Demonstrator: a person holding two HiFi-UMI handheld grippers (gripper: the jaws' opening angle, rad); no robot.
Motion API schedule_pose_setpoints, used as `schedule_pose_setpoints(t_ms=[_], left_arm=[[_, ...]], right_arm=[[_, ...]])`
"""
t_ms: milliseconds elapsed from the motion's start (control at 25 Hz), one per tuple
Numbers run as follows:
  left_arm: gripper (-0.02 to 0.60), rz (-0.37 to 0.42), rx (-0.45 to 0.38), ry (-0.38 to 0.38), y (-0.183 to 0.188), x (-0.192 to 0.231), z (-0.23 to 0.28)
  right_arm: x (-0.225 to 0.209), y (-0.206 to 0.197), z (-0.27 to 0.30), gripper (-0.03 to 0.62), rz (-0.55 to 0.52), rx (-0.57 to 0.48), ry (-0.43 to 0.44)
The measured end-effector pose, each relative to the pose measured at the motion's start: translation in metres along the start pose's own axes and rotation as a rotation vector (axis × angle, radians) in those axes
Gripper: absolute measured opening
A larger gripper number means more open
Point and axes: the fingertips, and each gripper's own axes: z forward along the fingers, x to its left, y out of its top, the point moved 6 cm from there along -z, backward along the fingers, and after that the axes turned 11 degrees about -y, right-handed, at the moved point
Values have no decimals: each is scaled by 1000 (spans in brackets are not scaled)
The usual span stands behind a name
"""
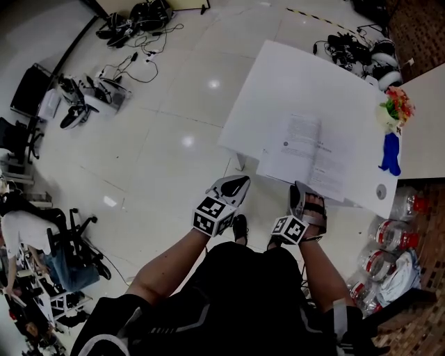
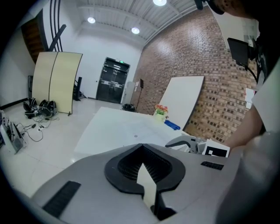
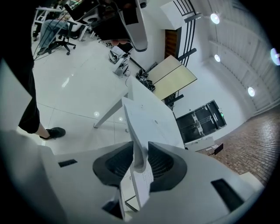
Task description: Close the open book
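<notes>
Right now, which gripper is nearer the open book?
Right. The right gripper sits at the near edge of the open book, that edge between its parted jaws. The left gripper hangs off the table corner, left of the book, touching nothing.

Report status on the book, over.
Left claw shut, empty. Right claw open, page between. Book open on table. Flowers well aside.

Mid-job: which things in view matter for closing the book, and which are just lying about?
Job:
- book, open on the table
- right tongs, pages between them
- left tongs, empty

Lying about:
- flowers
- blue object
- bottles on the floor
- cabled gear
- office chair
</notes>
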Motion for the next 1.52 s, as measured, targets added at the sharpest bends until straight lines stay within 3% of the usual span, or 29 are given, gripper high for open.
schedule_pose_setpoints(t_ms=[400,680,800,880,1000,1200,1520], left_arm=[[-5,2,-7,-16,-1,-3,-4],[-5,-1,7,-25,-5,-10,1],[-5,1,5,-28,-4,-9,1],[-5,2,6,-31,-4,-9,1],[-5,6,18,-40,-4,-11,3],[-5,20,31,-95,2,-23,23],[-5,69,52,-148,21,-40,52]], right_arm=[[-6,-4,10,86,-29,33,-28],[1,7,18,86,-191,3,-80],[-2,6,16,83,-138,-8,-103],[-10,4,9,69,-19,-12,-121],[-29,-9,-3,54,278,10,-136],[-49,-49,-12,37,920,20,-70],[-58,-127,-18,14,1852,33,-81]])
